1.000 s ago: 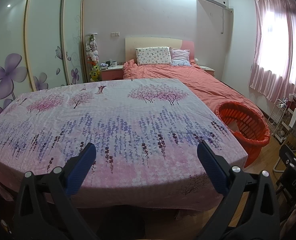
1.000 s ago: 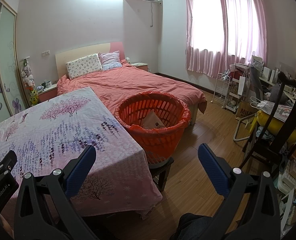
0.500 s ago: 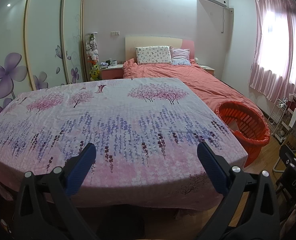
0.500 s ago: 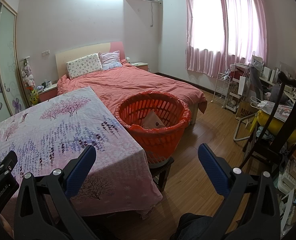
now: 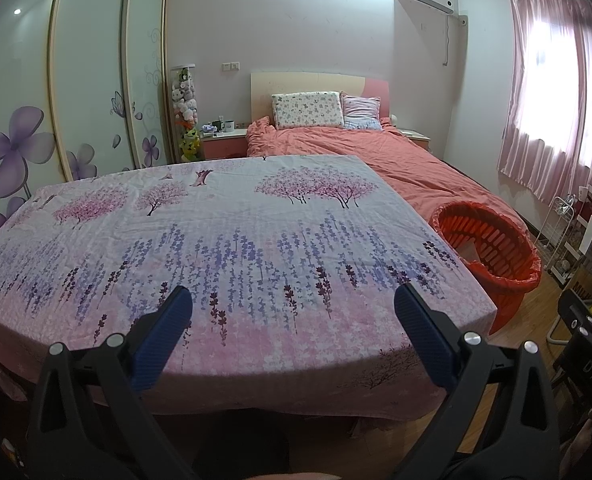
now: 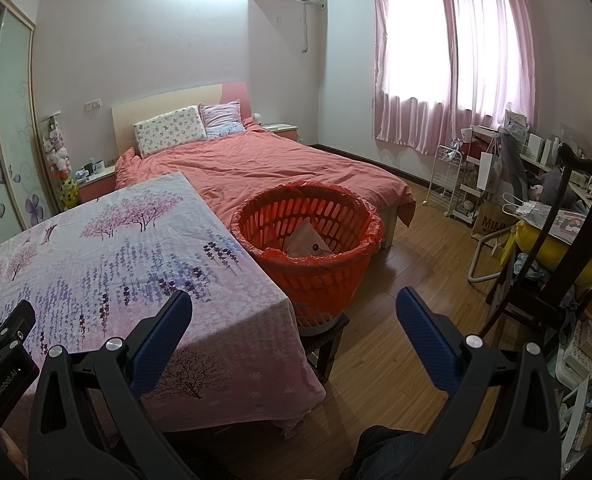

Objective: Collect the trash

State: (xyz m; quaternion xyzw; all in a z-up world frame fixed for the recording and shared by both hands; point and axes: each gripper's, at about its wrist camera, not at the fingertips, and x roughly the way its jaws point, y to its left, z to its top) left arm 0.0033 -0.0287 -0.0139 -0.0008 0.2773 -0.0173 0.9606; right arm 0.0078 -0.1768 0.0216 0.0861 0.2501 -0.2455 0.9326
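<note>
An orange plastic basket (image 6: 315, 256) lined with an orange bag stands on a low dark stool at the right edge of the table. A white paper packet (image 6: 305, 242) lies inside it. The basket also shows in the left wrist view (image 5: 495, 248). My left gripper (image 5: 292, 304) is open and empty above the near edge of the floral tablecloth (image 5: 224, 240). My right gripper (image 6: 294, 300) is open and empty, held in front of the basket and a little below its rim. I see no loose trash on the cloth.
A bed with a salmon cover (image 6: 280, 168) lies behind the table. A dark wooden chair (image 6: 567, 264) and cluttered shelves (image 6: 475, 184) stand at the right on the wooden floor (image 6: 407, 280). Sliding wardrobe doors (image 5: 76, 92) line the left wall.
</note>
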